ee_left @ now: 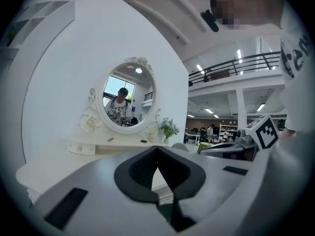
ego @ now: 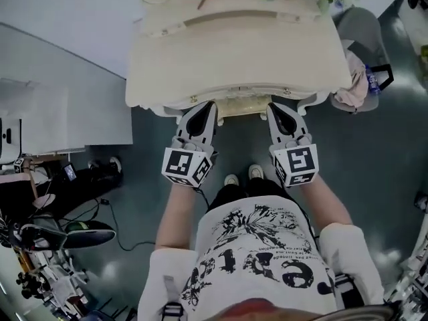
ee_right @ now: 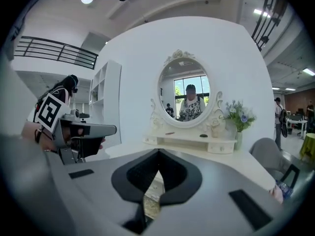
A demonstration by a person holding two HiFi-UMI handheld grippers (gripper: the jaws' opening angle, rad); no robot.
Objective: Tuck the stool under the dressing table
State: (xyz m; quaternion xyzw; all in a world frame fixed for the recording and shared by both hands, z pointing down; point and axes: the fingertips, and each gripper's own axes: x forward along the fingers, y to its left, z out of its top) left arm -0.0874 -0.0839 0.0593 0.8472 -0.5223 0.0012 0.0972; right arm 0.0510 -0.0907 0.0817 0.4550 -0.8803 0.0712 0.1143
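Grey plastic left gripper with black pads (ego: 208, 105) is parked at the front edge of the cream wooden dressing table (ego: 234, 52). Its jaws are pressed together at the tips and pinching nothing. Just right of it is the cream padded stool with the patterned seat (ego: 241, 109). It's mostly under the tabletop already, with only its near edge peeking out. Right of that is the matching grey right gripper (ego: 275, 107), also closed up and empty.

Reply: so which hand does the shove?

Me: both, I reckon. The stool lies straight ahead, away from me, in the gap between the two grippers. Its long side runs left-to-right along the table's front edge. Neither hand looks nearer, since there's one at each end of that visible edge. My guess is a one-handed push would skew it, so it wants an even nudge forward from both. I can't tell from up top whether the tips are touching the seat or just beside it. Not much travel left by the look of it.
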